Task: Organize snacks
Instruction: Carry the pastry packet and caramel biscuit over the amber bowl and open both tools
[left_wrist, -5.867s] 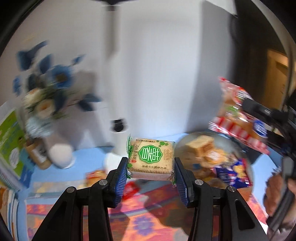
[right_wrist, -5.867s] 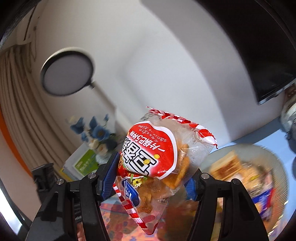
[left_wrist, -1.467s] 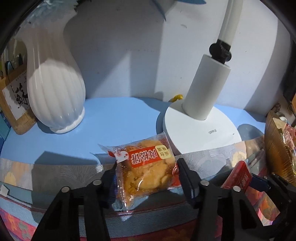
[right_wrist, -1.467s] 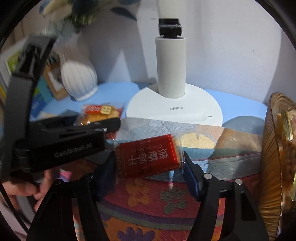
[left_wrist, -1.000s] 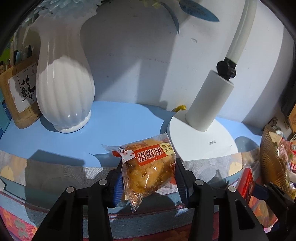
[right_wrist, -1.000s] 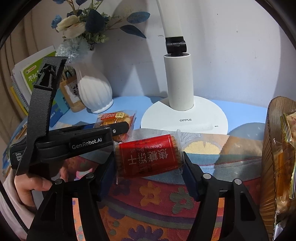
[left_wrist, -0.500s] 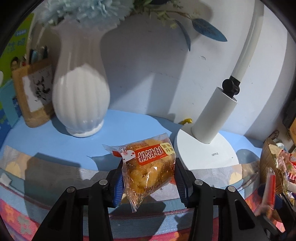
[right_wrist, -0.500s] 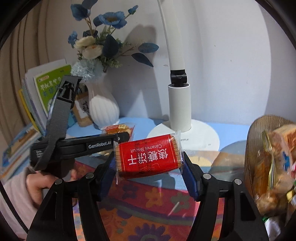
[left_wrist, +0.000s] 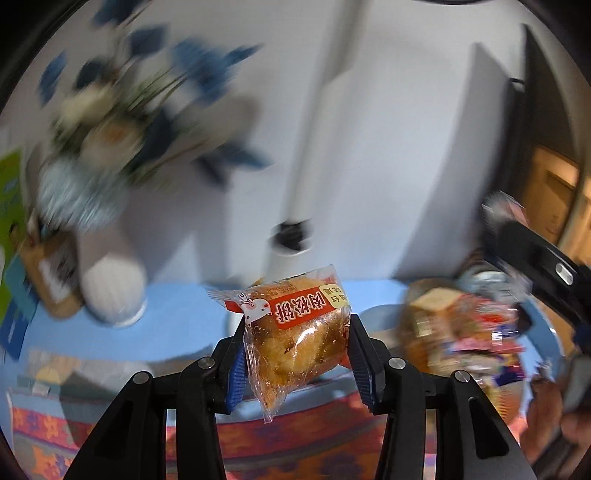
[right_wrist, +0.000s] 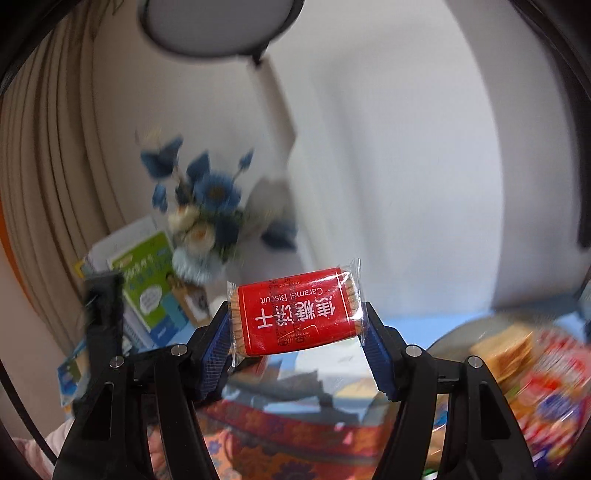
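Note:
My left gripper (left_wrist: 297, 363) is shut on a clear-wrapped golden pastry with a red label (left_wrist: 295, 336) and holds it in the air above the table. My right gripper (right_wrist: 295, 345) is shut on a red caramel biscuit pack (right_wrist: 295, 312), also lifted. A round dish piled with wrapped snacks (left_wrist: 461, 325) sits at the right in the left wrist view, blurred; it also shows at the lower right in the right wrist view (right_wrist: 524, 362). The right gripper's black body (left_wrist: 535, 258) reaches over that dish.
A white vase with blue flowers (left_wrist: 110, 291) stands at the back left, books (right_wrist: 147, 291) beside it. A white lamp stem (left_wrist: 314, 147) rises at the back centre, its head (right_wrist: 218, 22) overhead. A patterned cloth (left_wrist: 295, 443) covers the blue table (left_wrist: 177, 325).
Both grippers have risen from the table with their snacks and swung right toward the dish. The view now tilts upward and is blurred by motion.

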